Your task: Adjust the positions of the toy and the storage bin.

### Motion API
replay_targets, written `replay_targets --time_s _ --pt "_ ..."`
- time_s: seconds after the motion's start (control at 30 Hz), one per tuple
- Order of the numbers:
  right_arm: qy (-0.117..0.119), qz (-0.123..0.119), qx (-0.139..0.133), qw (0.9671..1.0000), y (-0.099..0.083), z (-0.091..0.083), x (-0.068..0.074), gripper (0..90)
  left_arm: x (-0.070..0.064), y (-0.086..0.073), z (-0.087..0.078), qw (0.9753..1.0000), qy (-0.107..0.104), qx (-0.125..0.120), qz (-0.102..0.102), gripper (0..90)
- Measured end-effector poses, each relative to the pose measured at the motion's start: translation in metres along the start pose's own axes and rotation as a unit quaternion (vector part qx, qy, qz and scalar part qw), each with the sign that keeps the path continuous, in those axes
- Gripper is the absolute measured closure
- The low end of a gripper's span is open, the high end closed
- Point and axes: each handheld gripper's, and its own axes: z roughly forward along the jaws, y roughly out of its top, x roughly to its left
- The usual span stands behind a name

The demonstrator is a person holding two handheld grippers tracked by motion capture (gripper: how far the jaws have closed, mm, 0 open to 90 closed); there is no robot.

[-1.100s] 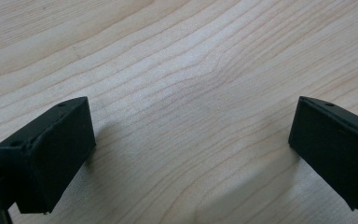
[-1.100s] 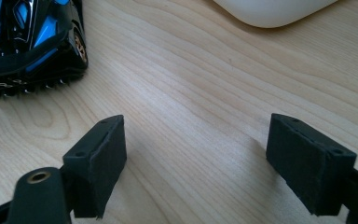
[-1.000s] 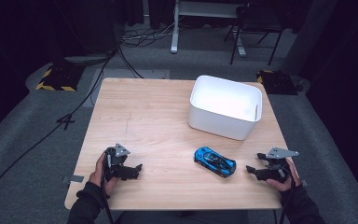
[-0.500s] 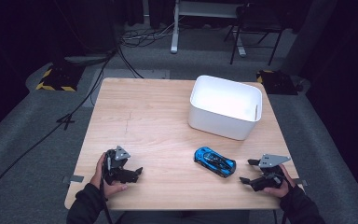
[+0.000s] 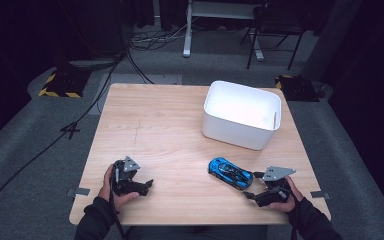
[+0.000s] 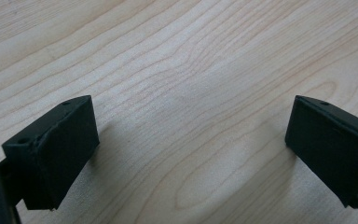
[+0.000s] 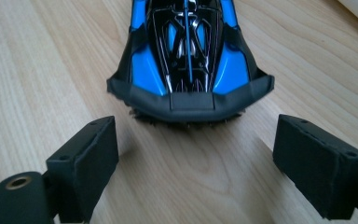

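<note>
A blue and black toy car (image 5: 230,173) lies on the wooden table (image 5: 170,130), near its front right. My right gripper (image 5: 250,192) rests low on the table just behind the car's rear end (image 7: 189,100), open, its jaws wide apart and level with the car's tail. My left gripper (image 5: 149,184) sits near the table's front left, open, with bare wood (image 6: 191,116) between its jaws.
A white rectangular bin (image 5: 242,114) stands at the back right of the table, beyond the car. Black cables (image 5: 80,120) run across the grey floor to the left. Chair and desk legs (image 5: 260,45) stand behind the table.
My right gripper has slid left along the front edge, closing in on the car's rear. My left gripper stays in about the same place.
</note>
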Motion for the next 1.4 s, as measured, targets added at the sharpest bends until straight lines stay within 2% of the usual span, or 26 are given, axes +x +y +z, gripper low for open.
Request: replay_targets --time_s 0.07,0.53,0.97,1.0,1.1,1.4 --pt "-0.008 0.007 0.003 0.9999 0.004 0.004 0.001 12.1 0.0 0.0 0.0 1.0 -0.001 0.0 0.001 2.8" --pt "-0.017 0.017 0.009 0.9997 0.022 0.025 0.01 5.5 0.0 0.0 0.0 1.0 0.0 0.0 0.0 2.7" --pt "-0.017 0.02 0.013 0.9996 0.027 0.03 0.009 6.0 0.0 0.001 0.001 1.0 -0.007 0.003 0.002 2.6" --pt "-0.017 0.018 0.011 0.9996 0.027 0.03 0.008 8.0 0.0 0.001 0.001 1.0 -0.008 0.003 0.002 2.5" --pt "-0.02 0.019 -0.008 0.9996 0.026 0.028 0.007 22.1 0.001 0.001 0.001 1.0 -0.006 0.002 0.005 2.5" --pt "-0.015 0.023 -0.01 0.9996 0.021 0.022 0.007 23.6 0.001 0.001 0.001 1.0 -0.004 0.003 0.007 2.5"
